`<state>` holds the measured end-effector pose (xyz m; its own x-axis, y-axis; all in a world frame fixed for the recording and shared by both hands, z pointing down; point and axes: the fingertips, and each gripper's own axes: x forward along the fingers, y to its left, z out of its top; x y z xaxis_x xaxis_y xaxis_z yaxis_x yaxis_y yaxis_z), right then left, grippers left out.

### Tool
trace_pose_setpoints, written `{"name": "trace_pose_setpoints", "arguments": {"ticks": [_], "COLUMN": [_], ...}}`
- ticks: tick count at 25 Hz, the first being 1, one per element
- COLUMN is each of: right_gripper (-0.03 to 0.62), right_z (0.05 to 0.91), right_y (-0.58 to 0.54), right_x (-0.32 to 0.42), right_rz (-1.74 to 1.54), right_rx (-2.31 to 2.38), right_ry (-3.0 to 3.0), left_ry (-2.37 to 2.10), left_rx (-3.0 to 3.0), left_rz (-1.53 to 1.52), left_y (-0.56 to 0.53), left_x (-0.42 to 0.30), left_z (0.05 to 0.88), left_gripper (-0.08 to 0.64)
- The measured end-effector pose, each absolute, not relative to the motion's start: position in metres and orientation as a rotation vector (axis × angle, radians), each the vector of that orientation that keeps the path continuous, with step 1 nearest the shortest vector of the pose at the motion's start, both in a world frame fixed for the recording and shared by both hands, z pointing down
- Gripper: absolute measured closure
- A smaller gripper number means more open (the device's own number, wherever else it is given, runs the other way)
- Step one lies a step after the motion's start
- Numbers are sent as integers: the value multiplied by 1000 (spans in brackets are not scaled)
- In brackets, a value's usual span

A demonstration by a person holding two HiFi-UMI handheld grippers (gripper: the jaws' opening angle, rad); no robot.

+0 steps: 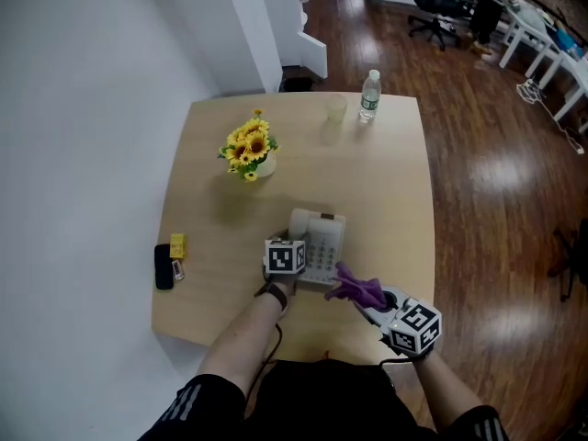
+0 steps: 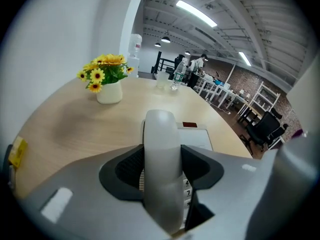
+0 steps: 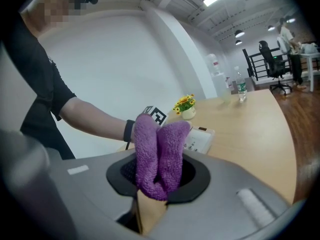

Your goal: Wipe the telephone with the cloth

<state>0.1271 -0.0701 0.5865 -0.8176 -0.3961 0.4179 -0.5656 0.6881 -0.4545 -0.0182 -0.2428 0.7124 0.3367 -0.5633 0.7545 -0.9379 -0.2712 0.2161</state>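
Right tongs (image 3: 159,178) clenched on purple cloth (image 3: 160,151), left tongs (image 2: 162,176) grasping handset (image 2: 160,144), sunflowers (image 1: 249,144) in vase (image 1: 265,166)

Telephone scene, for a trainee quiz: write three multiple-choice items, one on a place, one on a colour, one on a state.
1. The sunflowers stand: A) beyond the telephone, on the table; B) on the floor; C) on a chair.
2. The cloth is: A) white; B) green; C) purple.
3. The left tongs are: A) open, empty; B) shut on the handset; C) holding a bottle.
Answers: A, head view shows them farther up the table; C, purple in both views; B, handset pinched between them.
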Motion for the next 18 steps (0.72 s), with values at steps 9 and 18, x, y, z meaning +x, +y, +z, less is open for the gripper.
{"name": "trace_pose_setpoints", "arguments": {"ticks": [9,18], "right_gripper": [499,499], "right_z": [586,585], "right_y": [-73,-76], "right_x": [130,138], "right_rz": [849,841], "right_rx": [714,708], "right_ry": [-2641,-2650], "left_ry": [-1351,-1347], "left_rx": [1943,1909], "left_rz": [784,809], "left_y": [-243,-238], "left_x": [-18,-21], "left_z": [713,723], "left_gripper": [340,339]}}
